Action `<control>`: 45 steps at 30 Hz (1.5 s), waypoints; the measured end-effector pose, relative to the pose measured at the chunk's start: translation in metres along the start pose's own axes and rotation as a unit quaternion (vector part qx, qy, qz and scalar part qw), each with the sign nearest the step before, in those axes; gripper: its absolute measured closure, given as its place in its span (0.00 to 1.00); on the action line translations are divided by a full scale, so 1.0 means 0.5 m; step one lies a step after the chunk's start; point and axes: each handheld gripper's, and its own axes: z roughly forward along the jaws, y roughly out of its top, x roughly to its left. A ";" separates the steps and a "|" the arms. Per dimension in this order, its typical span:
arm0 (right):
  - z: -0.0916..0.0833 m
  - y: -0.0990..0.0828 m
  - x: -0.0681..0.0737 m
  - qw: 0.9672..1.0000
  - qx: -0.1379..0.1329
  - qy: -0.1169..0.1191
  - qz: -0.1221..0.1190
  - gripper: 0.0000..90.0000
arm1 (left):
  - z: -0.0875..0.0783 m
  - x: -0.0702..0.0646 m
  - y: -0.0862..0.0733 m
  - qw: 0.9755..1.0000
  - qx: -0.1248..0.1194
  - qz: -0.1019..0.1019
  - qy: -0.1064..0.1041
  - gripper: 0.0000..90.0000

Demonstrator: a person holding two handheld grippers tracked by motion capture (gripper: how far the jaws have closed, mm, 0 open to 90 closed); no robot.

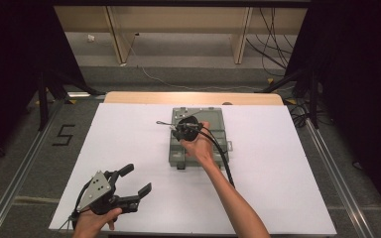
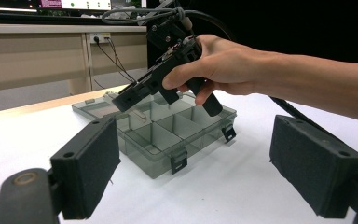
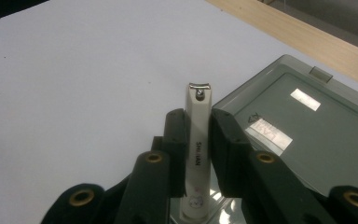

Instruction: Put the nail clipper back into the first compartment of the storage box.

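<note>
My right gripper [image 3: 198,140] pinches a white nail clipper [image 3: 197,149] over the open compartment box [image 1: 218,119]. My left gripper [image 2: 196,172] idles with jaws spread, near the table's front edge. The clipper is smooth and narrow, so I judge it could twist or slip out and miss its compartment.

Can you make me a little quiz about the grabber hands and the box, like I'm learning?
1. True or false: the right gripper grips a white nail clipper between its fingers.
2. The left gripper is: A) open, holding nothing, B) shut on the clipper, C) inside the box.
3. Fill in: the right gripper is over the open grey ____, which has compartments.

Key: 1 true; 2 A; 3 box.
</note>
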 end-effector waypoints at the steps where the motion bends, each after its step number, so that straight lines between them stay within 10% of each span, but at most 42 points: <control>1: 0.002 -0.001 0.000 1.000 0.000 -0.001 -0.002 0.85 | 0.000 0.000 0.000 1.000 0.000 0.000 0.000 0.17; 30: -0.003 0.001 -0.003 1.000 0.016 -0.001 0.008 0.83 | 0.000 0.000 0.000 1.000 0.000 0.000 0.000 0.17; 45: -0.045 0.015 0.009 1.000 -0.005 0.000 0.001 0.55 | 0.001 0.001 -0.001 1.000 0.001 0.002 -0.001 0.17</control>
